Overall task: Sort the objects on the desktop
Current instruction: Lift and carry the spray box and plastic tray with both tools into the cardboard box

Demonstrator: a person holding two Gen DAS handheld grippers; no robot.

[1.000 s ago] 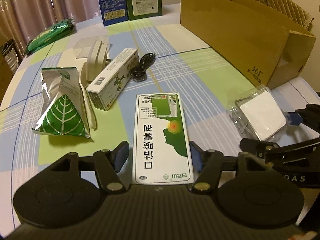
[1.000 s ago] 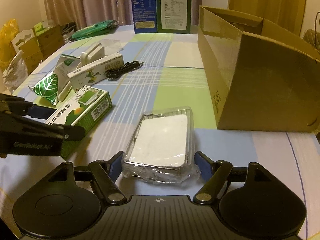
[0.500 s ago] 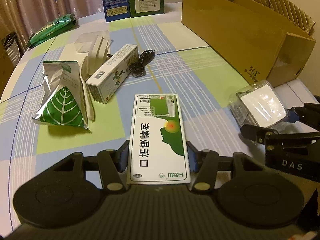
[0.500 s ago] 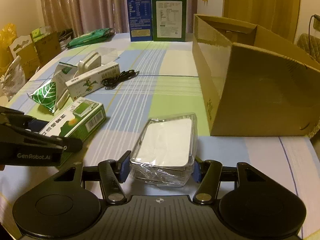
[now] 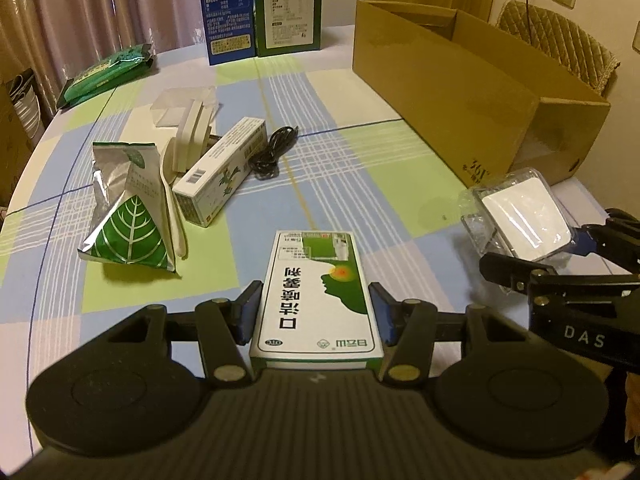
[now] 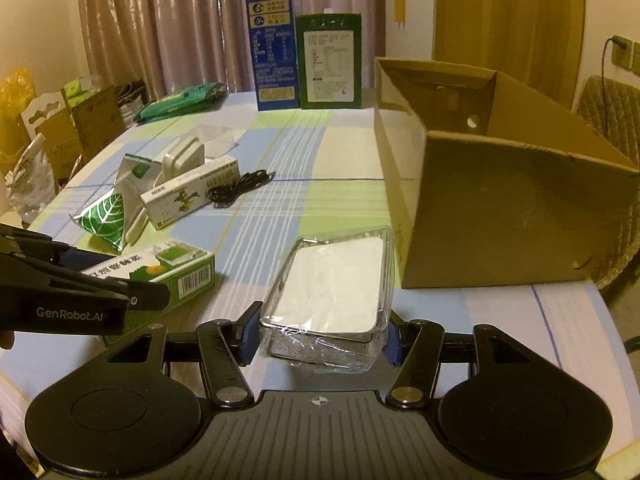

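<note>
My left gripper point(image 5: 314, 314) is shut on a flat green-and-white medicine box point(image 5: 316, 292), lifted a little off the checked tablecloth. My right gripper point(image 6: 320, 330) is shut on a clear plastic-wrapped case with a white top point(image 6: 332, 284), also raised. Each gripper shows in the other's view: the right gripper point(image 5: 560, 264) with the case point(image 5: 520, 216) at the right edge, the left gripper point(image 6: 132, 300) with the medicine box point(image 6: 168, 268) at the left. A large open cardboard box point(image 6: 500, 208) stands just beyond the case.
On the tablecloth point(image 5: 360, 160) lie a silver leaf-print pouch point(image 5: 128, 216), a long white box point(image 5: 220, 168), a white charger point(image 5: 192, 136), a black cable point(image 5: 272, 152) and a green packet point(image 5: 104, 72). A blue carton point(image 5: 228, 8) and a green carton point(image 5: 284, 4) stand at the back.
Both grippers closed from open onto their objects, the left on the medicine box, the right on the wrapped case, and both then lifted them slightly off the table.
</note>
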